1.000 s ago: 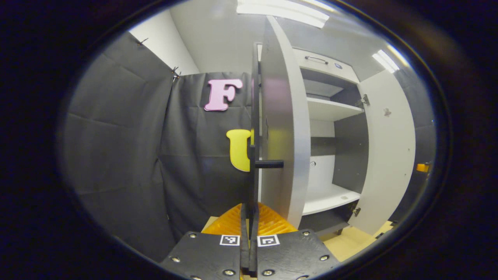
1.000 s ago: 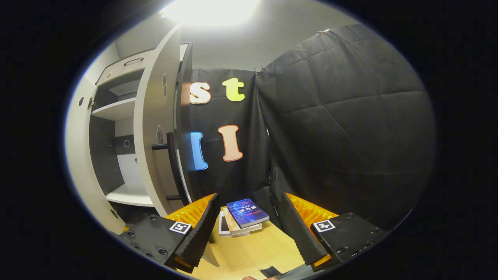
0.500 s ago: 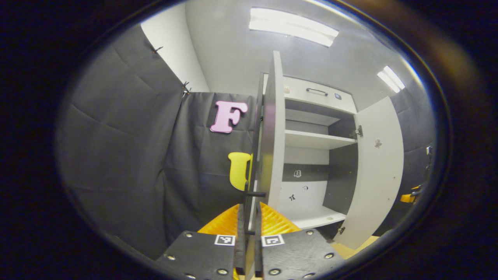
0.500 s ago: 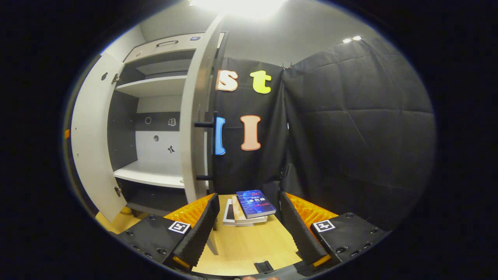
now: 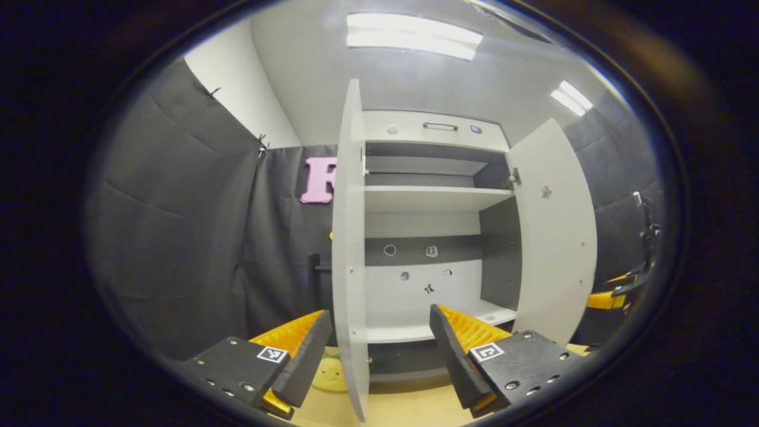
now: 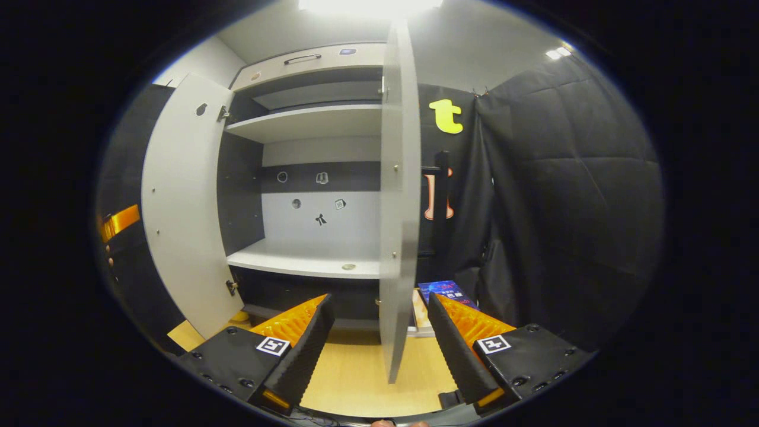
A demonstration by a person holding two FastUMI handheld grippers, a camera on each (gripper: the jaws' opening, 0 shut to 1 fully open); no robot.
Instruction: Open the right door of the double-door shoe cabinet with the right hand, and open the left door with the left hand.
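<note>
In front of both grippers, the tall white double-door shoe cabinet (image 5: pixel 427 201) stands with its left door (image 5: pixel 348 249) and right door (image 6: pixel 394 196) swung wide. The left gripper (image 5: pixel 379 350) and right gripper (image 6: pixel 379 344) hang with jaws spread, holding nothing, each with a door's edge between them.

Black cloth walls (image 5: pixel 178 237), wooden floor (image 6: pixel 356 379), ceiling lights (image 5: pixel 412 37).

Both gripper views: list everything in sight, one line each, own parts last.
Shoe cabinet: one, white with dark panels, centre, shelves bare.
Left door: one, white, swung open, edge-on.
Right door: one, white, swung open, edge-on.
Door handle: one, black bar, on the right door's outer face.
Books: small stack, blue cover on top, floor behind the right door.
Plush toy: one, yellow, floor behind the left door.
Left gripper: open, holding nothing.
Right gripper: open, holding nothing.
</note>
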